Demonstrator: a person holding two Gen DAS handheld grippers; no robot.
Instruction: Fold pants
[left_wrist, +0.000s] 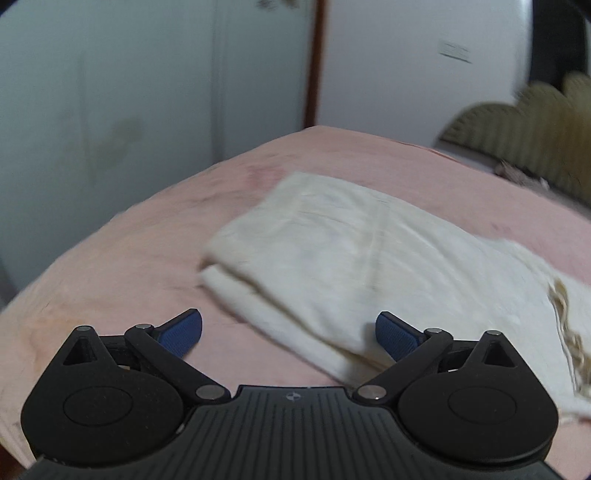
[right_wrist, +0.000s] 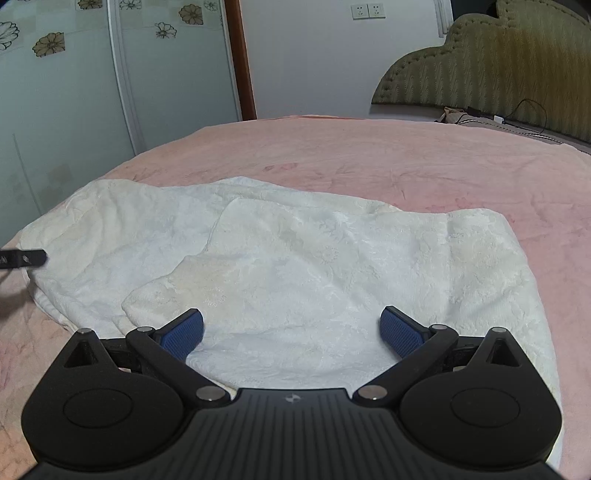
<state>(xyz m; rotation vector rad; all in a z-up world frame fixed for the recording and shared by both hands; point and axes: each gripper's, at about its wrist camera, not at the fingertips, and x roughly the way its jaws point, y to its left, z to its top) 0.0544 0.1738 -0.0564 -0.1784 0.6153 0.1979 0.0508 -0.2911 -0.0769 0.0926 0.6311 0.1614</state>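
Both grippers, the left gripper (left_wrist: 289, 332) and right gripper (right_wrist: 291, 330), are held wide and empty. Cream pants (right_wrist: 280, 251) are spread, partly folded, on the pink bed (right_wrist: 369, 155); soft, light, limp cloth is judged best pinched at near corners.

Left wrist view: low over pink bed (left_wrist: 122, 254), facing wardrobe doors (left_wrist: 110, 92) at 11 o'clock, headboard (left_wrist: 517, 125) at 2; blurred. Right wrist view: low, closer above cream pants (right_wrist: 295, 258), headboard (right_wrist: 498, 62) at 1 o'clock. Both share pants (left_wrist: 351, 251), bed (right_wrist: 406, 158), wardrobe doors (right_wrist: 74, 92), headboard
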